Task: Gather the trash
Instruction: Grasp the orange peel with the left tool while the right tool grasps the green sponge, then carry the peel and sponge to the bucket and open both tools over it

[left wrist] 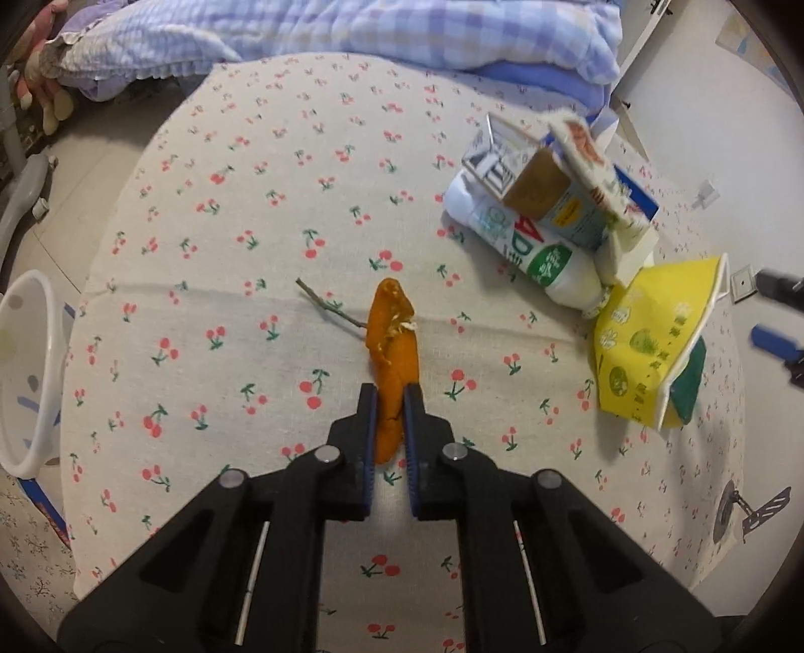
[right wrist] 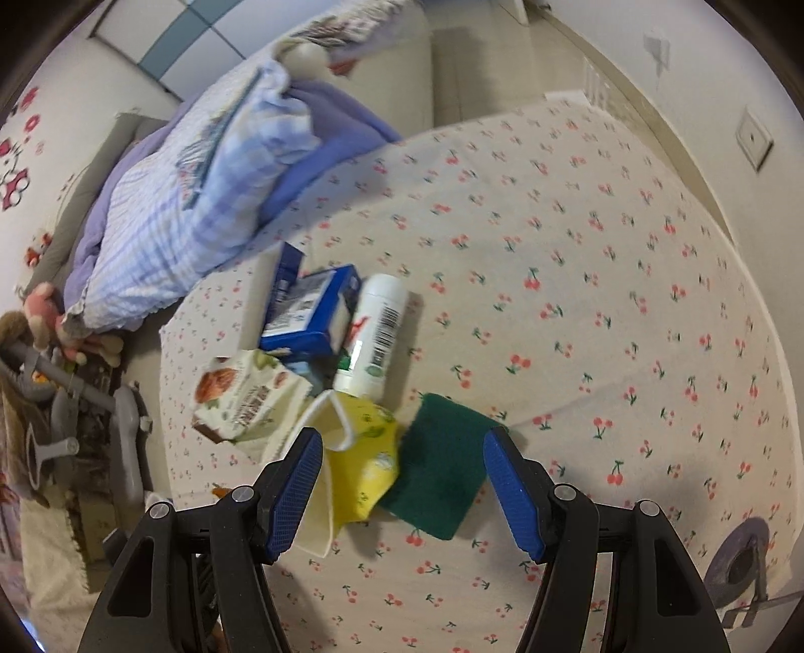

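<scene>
My left gripper (left wrist: 390, 402) is shut on an orange peel (left wrist: 393, 336) lying on the cherry-print tablecloth (left wrist: 251, 281). A thin twig (left wrist: 329, 306) lies just left of the peel. At the right is a pile of trash: a white bottle (left wrist: 532, 251), cartons (left wrist: 558, 201) and a crushed yellow paper cup (left wrist: 648, 341) over a green sponge (left wrist: 688, 382). My right gripper (right wrist: 404, 477) is open, its fingers either side of the yellow cup (right wrist: 367, 452) and green sponge (right wrist: 442, 467). The white bottle (right wrist: 377, 331), blue box (right wrist: 311, 311) and a snack bag (right wrist: 241, 397) lie beyond.
A white bin rim (left wrist: 30, 371) stands off the table's left edge. Folded blue checked bedding (left wrist: 352, 35) lies at the table's far side, also in the right wrist view (right wrist: 201, 201). A grey chair base (right wrist: 125, 442) stands on the floor at the left.
</scene>
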Demonstrator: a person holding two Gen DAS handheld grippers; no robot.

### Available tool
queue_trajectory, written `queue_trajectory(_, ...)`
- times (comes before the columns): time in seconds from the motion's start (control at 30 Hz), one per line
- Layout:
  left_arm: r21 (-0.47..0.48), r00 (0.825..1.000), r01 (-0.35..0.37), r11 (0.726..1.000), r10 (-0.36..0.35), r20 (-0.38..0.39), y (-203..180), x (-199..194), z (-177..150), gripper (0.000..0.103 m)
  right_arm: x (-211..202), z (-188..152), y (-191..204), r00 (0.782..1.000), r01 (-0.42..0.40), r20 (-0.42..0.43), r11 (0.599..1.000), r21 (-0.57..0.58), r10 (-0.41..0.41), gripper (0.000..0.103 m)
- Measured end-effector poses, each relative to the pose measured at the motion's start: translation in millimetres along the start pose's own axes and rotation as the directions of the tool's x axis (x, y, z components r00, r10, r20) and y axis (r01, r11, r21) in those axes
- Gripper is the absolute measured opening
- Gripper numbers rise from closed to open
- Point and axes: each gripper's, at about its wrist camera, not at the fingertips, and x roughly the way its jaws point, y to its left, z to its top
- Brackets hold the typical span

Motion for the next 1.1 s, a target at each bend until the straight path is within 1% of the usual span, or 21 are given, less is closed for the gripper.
queue_trajectory(0.07,-0.009,1.000,0.007,1.000,-0.007,0.014,3,-8,0,0.011,12,0,-11,0.999,0.006,-0.036,0.999,0.039,-0.004,0.068)
queue_trajectory(0.13,-0.020,1.000,0.013,1.000,-0.013,0.027,7,-15,-1,0.011,24,-1,-20,0.997,0.029,-0.070,0.996,0.082,-0.024,0.068)
queue_trajectory(0.23,-0.040,0.998,0.039,0.998,-0.038,0.042,17,-27,-3,0.011,41,-2,-29,0.994,0.043,-0.110,0.992,0.122,-0.030,0.068)
queue_trajectory(0.33,-0.053,0.997,0.049,0.997,-0.045,0.059,26,-35,-4,0.011,51,-3,-37,0.991,0.060,-0.124,0.985,0.165,-0.040,0.068)
queue_trajectory(0.4,-0.059,0.997,0.050,0.997,-0.046,0.068,32,-39,-1,0.011,54,-2,-40,0.992,0.044,-0.122,0.980,0.196,-0.020,0.068)
queue_trajectory(0.5,-0.069,0.996,0.050,0.996,-0.045,0.076,40,-43,-1,0.011,59,-2,-36,0.992,0.039,-0.127,0.979,0.199,-0.014,0.068)
queue_trajectory(0.63,-0.074,0.996,0.056,0.996,-0.050,0.076,45,-44,-2,0.011,72,1,-31,0.991,0.057,-0.127,0.975,0.213,-0.030,0.068)
queue_trajectory(0.7,-0.073,0.996,0.053,0.996,-0.047,0.080,48,-46,-3,0.011,80,2,-28,0.989,0.104,-0.128,0.976,0.194,-0.080,0.065)
queue_trajectory(0.73,-0.075,0.995,0.055,0.996,-0.049,0.082,49,-48,-3,0.011,82,2,-27,0.986,0.128,-0.128,0.977,0.173,-0.107,0.060)
queue_trajectory(0.77,-0.076,0.995,0.058,0.995,-0.052,0.082,50,-50,-5,0.011,83,2,-25,0.984,0.147,-0.126,0.978,0.149,-0.128,0.058)
queue_trajectory(0.8,-0.078,0.995,0.063,0.995,-0.057,0.082,52,-51,-5,0.011,82,1,-23,0.983,0.153,-0.126,0.978,0.140,-0.135,0.058)
queue_trajectory(0.9,-0.088,0.993,0.077,0.993,-0.069,0.092,58,-57,-4,0.011,69,1,-20,0.987,0.144,-0.096,0.980,0.141,-0.131,0.056)
queue_trajectory(0.97,-0.089,0.992,0.085,0.992,-0.076,0.103,61,-62,-4,0.011,44,5,-17,0.987,0.162,-0.017,0.978,0.133,-0.162,0.055)
queue_trajectory(1.03,-0.086,0.991,0.091,0.992,-0.081,0.110,63,-66,-5,0.011,24,7,-11,0.977,0.196,0.058,0.974,0.111,-0.203,0.056)
queue_trajectory(1.1,-0.085,0.989,0.095,0.992,-0.085,0.118,66,-70,-5,0.011,8,7,-1,0.958,0.243,0.135,0.967,0.079,-0.252,0.056)
